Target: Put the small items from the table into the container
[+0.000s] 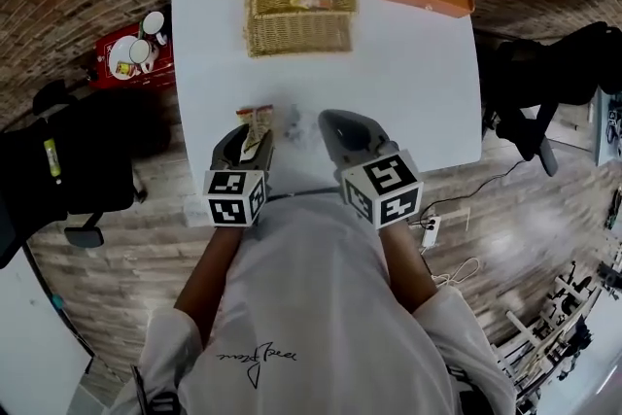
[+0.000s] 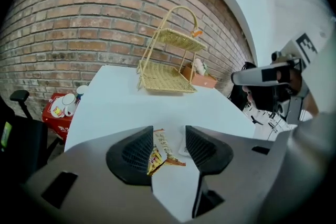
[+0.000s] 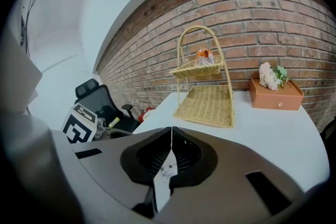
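Two orange-and-yellow snack packets (image 2: 161, 144) lie on the white worktop (image 1: 408, 92), well short of the two-tier wicker basket (image 1: 296, 34). Our left claw (image 2: 169, 139) is spread around them, not yet gripping. Closing off-centre, we judge, could pinch one and flick the other aside. Our right claw (image 3: 171, 136) is pressed together, empty.

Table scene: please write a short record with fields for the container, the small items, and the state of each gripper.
container: two-tier wicker basket at the far edge of the white table
in container: an orange item on the upper tier
small items left: snack packets, a pale packet beside them
left gripper: open, snack packets between its jaws, not pinched
right gripper: shut, above the table
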`<act>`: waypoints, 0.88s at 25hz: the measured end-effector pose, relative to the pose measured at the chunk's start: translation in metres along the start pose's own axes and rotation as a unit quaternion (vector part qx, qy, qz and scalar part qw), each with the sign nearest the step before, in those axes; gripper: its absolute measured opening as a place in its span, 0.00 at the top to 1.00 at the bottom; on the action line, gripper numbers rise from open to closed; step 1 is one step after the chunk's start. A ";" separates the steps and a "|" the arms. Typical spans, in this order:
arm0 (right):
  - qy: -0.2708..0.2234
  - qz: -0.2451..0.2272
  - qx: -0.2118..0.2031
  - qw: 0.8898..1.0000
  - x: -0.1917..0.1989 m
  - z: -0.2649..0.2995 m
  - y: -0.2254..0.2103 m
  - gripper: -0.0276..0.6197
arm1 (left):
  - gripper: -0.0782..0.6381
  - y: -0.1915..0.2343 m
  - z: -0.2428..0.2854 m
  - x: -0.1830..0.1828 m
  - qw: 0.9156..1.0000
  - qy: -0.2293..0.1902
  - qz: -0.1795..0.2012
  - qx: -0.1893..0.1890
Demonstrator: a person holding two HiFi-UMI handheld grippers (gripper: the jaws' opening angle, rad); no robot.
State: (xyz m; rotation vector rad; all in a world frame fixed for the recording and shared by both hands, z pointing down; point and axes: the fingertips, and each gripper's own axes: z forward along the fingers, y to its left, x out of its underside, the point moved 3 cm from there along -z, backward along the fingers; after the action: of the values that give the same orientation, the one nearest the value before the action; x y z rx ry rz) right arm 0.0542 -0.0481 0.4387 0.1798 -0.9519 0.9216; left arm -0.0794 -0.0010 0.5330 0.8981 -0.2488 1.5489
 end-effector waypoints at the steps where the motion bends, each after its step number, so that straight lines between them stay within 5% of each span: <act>1: 0.002 0.000 0.000 1.000 0.000 0.001 -0.002 0.92 | 0.64 0.002 0.002 0.002 1.000 0.003 -0.003 -0.005; 14: 0.021 -0.001 -0.005 1.000 0.007 0.006 -0.006 0.92 | 0.53 0.021 0.024 0.024 0.995 0.039 -0.068 -0.054; 22: 0.021 -0.003 -0.003 1.000 0.004 0.006 -0.006 0.92 | 0.53 0.028 0.035 0.031 0.994 0.059 -0.064 -0.064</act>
State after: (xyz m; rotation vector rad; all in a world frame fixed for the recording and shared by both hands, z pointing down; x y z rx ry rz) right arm 0.0561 -0.0529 0.4469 0.1577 -0.9154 0.9137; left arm -0.0895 -0.0060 0.5865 0.7070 -0.1998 1.4443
